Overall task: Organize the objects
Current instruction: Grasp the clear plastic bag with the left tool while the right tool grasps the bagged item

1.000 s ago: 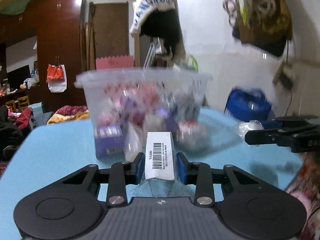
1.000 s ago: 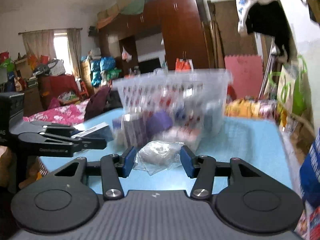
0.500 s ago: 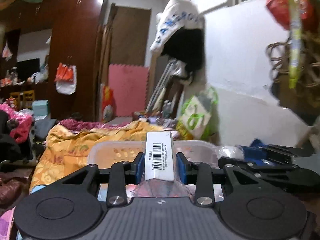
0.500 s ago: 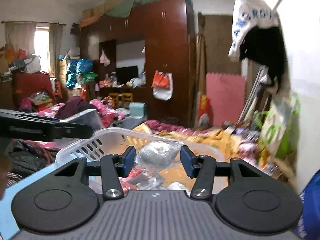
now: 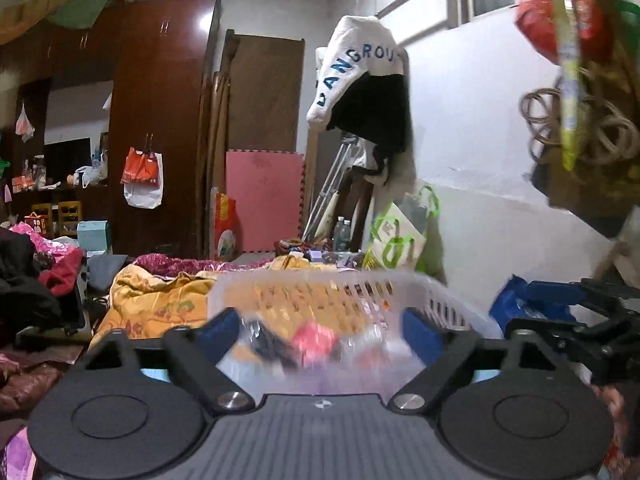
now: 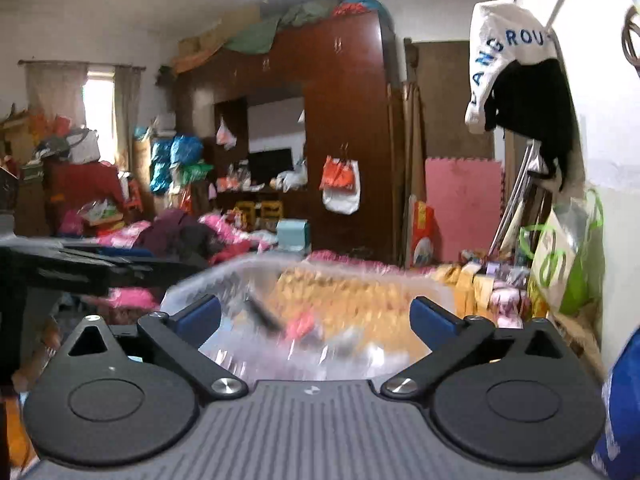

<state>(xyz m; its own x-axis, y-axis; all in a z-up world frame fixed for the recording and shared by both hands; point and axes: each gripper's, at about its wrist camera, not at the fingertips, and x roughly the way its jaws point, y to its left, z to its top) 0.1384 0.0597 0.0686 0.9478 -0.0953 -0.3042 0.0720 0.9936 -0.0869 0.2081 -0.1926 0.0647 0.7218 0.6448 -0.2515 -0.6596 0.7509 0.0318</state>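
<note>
Both the left tongs (image 5: 322, 330) and right tongs (image 6: 316, 316) are opening, empty, above the basket's (image 5: 448, 310) rim.

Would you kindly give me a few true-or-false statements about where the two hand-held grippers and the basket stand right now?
1. The left hand-held gripper grips a barcoded box. False: nothing sits between its pads, and its jaws are opening.
2. The white plastic basket lies right beyond the left hand-held gripper. True.
3. The right hand-held gripper is clamped on a clear bag. False: its blue pads stand wide apart with nothing pressed between them, jaws opening.
4. The basket already holds items, among them something pink. True, though blur hides what they are.
5. A pink foam mat leans upright in the background. True.
</note>
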